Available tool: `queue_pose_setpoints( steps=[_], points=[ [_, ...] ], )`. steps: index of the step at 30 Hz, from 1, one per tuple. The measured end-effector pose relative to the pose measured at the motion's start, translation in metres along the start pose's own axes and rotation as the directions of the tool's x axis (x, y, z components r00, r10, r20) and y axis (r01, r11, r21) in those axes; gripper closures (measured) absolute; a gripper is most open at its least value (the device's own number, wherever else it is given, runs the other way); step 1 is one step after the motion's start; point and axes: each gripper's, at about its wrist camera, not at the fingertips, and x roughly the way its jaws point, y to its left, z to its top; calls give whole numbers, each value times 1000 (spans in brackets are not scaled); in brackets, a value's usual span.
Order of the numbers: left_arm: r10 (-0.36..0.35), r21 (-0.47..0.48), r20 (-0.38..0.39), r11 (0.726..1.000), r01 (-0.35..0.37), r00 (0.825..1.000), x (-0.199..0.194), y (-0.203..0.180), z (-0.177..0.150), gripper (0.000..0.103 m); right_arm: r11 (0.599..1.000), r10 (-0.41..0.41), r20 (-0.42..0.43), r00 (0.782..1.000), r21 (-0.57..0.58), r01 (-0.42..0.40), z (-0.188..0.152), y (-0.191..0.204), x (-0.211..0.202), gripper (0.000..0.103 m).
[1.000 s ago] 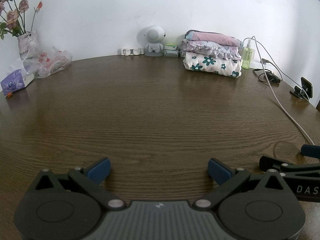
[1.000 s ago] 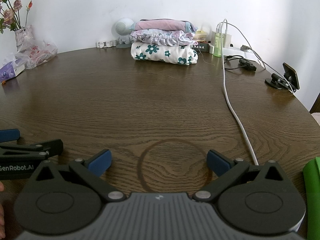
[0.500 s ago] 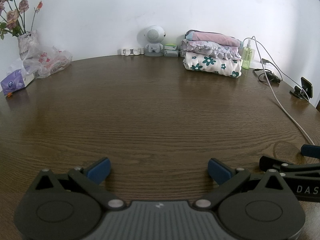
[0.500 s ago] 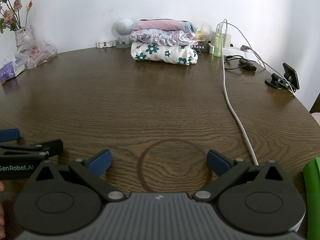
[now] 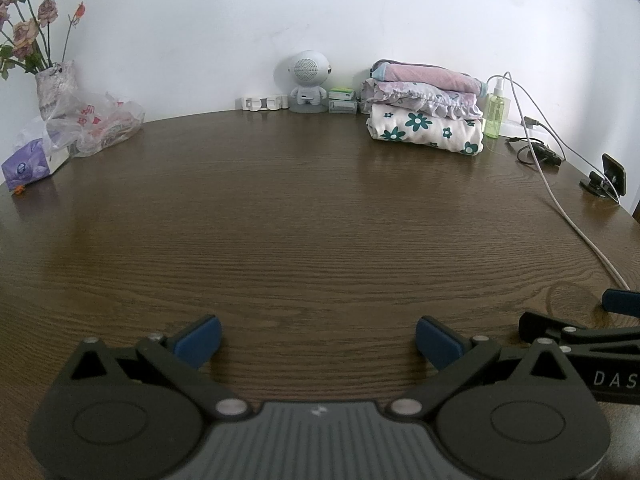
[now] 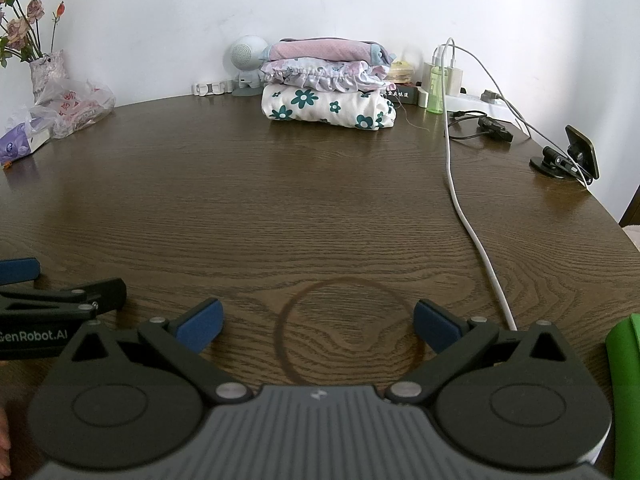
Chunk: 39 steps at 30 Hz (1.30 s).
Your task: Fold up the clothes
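A stack of three folded clothes (image 5: 426, 110) (image 6: 328, 86) rests at the back of the brown table (image 5: 304, 216) (image 6: 280, 200): a white one with teal flowers at the bottom, a ruffled lilac one, a pink one on top. My left gripper (image 5: 318, 340) is open low over the near table, nothing between its blue-tipped fingers. My right gripper (image 6: 316, 326) is open too, over a ring stain, and empty. Each gripper's side shows in the other's view. A green cloth edge (image 6: 624, 392) shows at the far right.
A white cable (image 6: 468, 216) runs from a charger at the back down the right side. A phone stand (image 6: 568, 158), spray bottle (image 5: 496, 114), robot-shaped speaker (image 5: 307, 80), plastic bag (image 5: 92, 124), tissue pack (image 5: 30, 162) and flower vase (image 5: 54, 84) line the table's far edges.
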Motion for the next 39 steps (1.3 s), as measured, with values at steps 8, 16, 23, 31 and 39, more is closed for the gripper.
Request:
queue_pose_setpoints(
  steps=[8, 16, 23, 31, 39],
  points=[
    [-8, 1, -14, 1000, 8, 1000, 0, -1, 3, 0, 1000, 0, 1, 1000, 0, 0, 0, 0, 0, 0],
    [-117, 5, 51, 993, 117, 992, -13, 1, 28, 1, 985, 17, -95, 995, 174, -1, 21, -26, -19, 0],
    [-220, 132, 156, 971, 200, 963, 11, 6, 117, 0, 990, 91, 74, 993, 99, -98, 105, -54, -58, 0],
    [-314, 255, 79, 924, 285, 946, 167, -26, 199, 6, 987, 87, 47, 995, -142, -80, 211, -66, 118, 1],
    [-440, 98, -13, 893, 439, 898, 253, -25, 226, 89, 964, 263, -43, 964, 58, -260, 247, -98, 231, 83]
  ],
)
